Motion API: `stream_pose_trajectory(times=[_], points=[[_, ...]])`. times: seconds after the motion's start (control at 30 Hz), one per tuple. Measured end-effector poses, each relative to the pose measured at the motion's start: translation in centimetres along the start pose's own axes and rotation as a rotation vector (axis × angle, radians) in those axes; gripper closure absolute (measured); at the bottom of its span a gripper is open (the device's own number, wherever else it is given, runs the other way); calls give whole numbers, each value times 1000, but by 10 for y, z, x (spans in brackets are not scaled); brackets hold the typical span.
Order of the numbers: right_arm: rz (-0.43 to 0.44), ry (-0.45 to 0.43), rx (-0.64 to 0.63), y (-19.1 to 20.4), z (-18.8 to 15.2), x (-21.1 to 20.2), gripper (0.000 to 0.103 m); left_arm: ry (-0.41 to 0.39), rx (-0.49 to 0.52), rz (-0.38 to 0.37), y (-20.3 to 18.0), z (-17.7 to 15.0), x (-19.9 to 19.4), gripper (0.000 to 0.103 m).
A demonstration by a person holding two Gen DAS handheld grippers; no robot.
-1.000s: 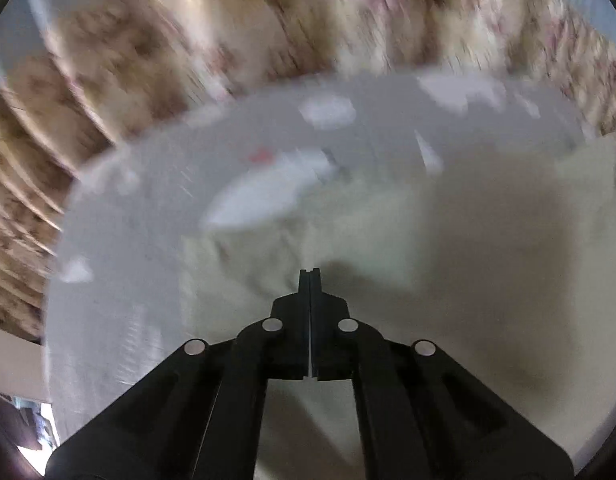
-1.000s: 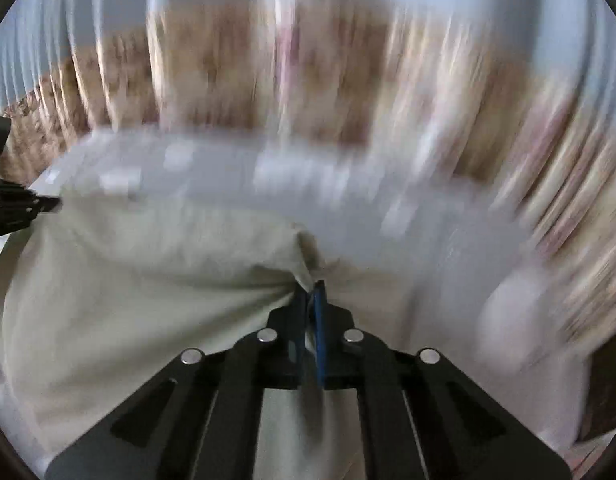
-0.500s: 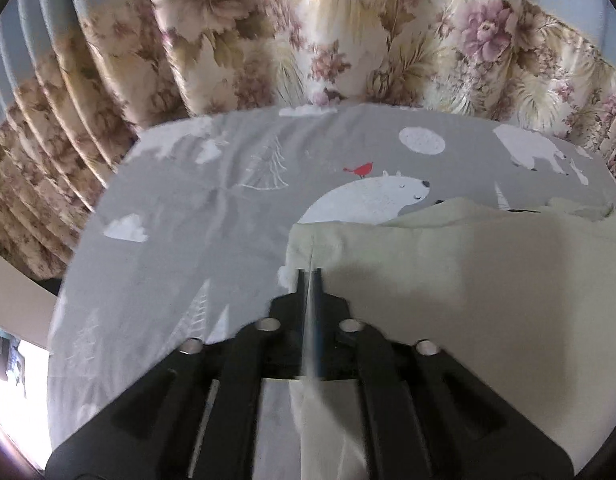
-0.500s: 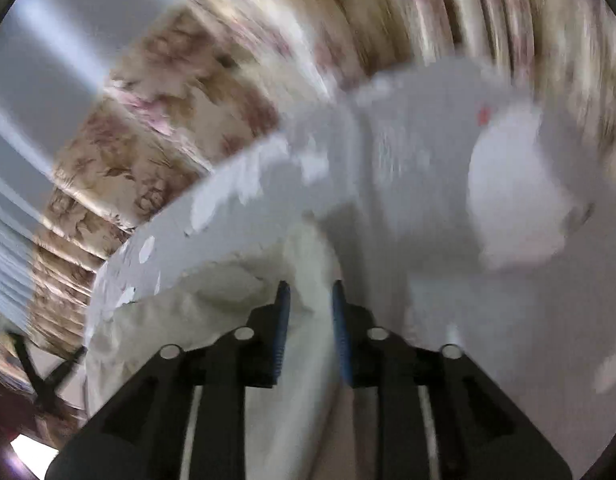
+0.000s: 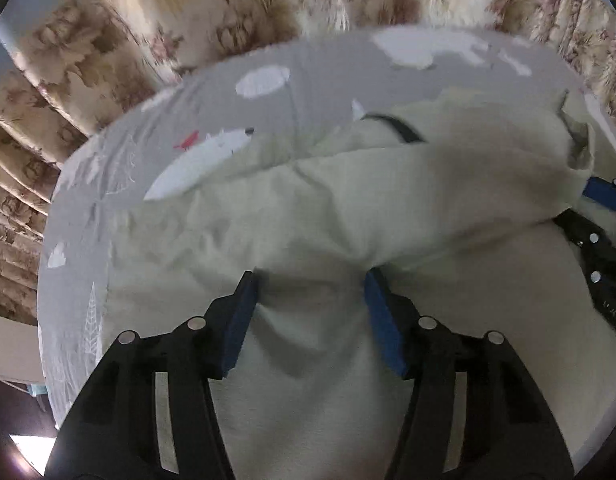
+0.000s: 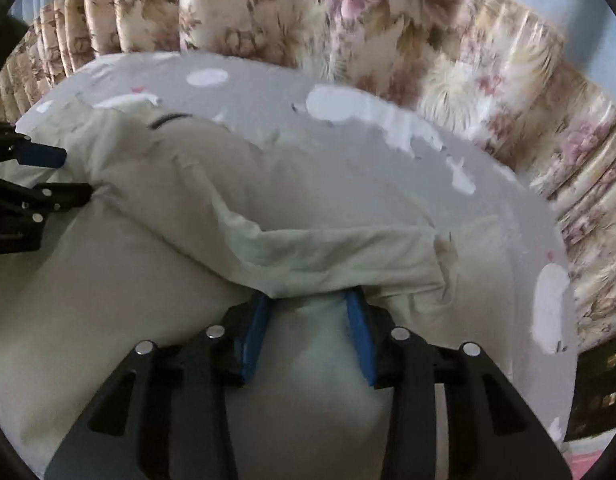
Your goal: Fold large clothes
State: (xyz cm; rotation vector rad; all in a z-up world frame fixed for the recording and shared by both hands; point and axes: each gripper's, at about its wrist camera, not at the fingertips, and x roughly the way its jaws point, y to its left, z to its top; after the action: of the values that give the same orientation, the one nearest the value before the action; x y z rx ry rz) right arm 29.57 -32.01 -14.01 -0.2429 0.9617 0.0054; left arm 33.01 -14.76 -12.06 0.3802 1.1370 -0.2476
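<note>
A large pale cream garment (image 5: 388,208) lies spread over a bed (image 5: 211,112) dressed in a grey sheet printed with white polar bears, clouds and trees, and it fills the lower and right parts of both wrist views. In the left wrist view the left gripper (image 5: 312,276) points steeply down from the bottom centre of the frame; its jaws have just been opening and now stand spread, blue pads apart, with a fold of the cream cloth bunched across the gap at the fingertips but not pinched. A folded-over band of the garment runs from the centre towards the upper right, where a short dark strip (image 5: 396,126) shows on the cloth. At the right edge of that frame the right gripper (image 5: 600,196) appears with one blue pad against the cloth. In the right wrist view the right gripper (image 6: 310,300) sits at the bottom centre, its jaws likewise just opened and standing apart, with the folded edge of the garment (image 6: 308,256) draped over the fingertips and loose between them. The left gripper (image 6: 39,156) shows at the left edge of that frame, beside the cloth. Floral curtains (image 6: 348,20) in cream, brown and pink hang behind the bed across the top of both views
</note>
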Motion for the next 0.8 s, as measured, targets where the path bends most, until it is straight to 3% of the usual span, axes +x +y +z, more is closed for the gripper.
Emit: stream_pose_trajectory(times=[0.03, 0.1, 0.2, 0.3, 0.43, 0.5, 0.53, 0.57, 0.6, 0.73, 0.8], points=[[-31, 7, -29, 2, 4, 0, 54, 18, 7, 11, 2, 3, 6, 32], [-51, 16, -61, 3, 9, -2, 51, 47, 0, 16, 10, 9, 11, 25], [-72, -35, 14, -13, 5, -26, 59, 4, -36, -9, 24, -1, -10, 41], [95, -188, 120, -21, -21, -78, 59, -90, -72, -36, 30, -28, -42, 41], [168, -296, 135, 4, -70, -113, 59, -252, -145, -87, 30, -91, -83, 26], [167, -286, 116, 20, -91, -109, 59, -272, -151, -54, 26, -112, -79, 24], [154, -271, 104, 25, -97, -103, 59, -246, -159, -19, 25, -120, -67, 23], [131, -261, 78, 31, -103, -94, 60, -219, -167, -29, 26, -125, -53, 23], [113, -246, 55, 35, -104, -87, 60, -209, -174, -47, 27, -127, -44, 22], [76, -231, 32, 32, -102, -66, 59, -231, -130, 19, 21, -125, -27, 18], [73, -225, 30, 30, -98, -62, 58, -243, -151, 14, 24, -127, -21, 13]])
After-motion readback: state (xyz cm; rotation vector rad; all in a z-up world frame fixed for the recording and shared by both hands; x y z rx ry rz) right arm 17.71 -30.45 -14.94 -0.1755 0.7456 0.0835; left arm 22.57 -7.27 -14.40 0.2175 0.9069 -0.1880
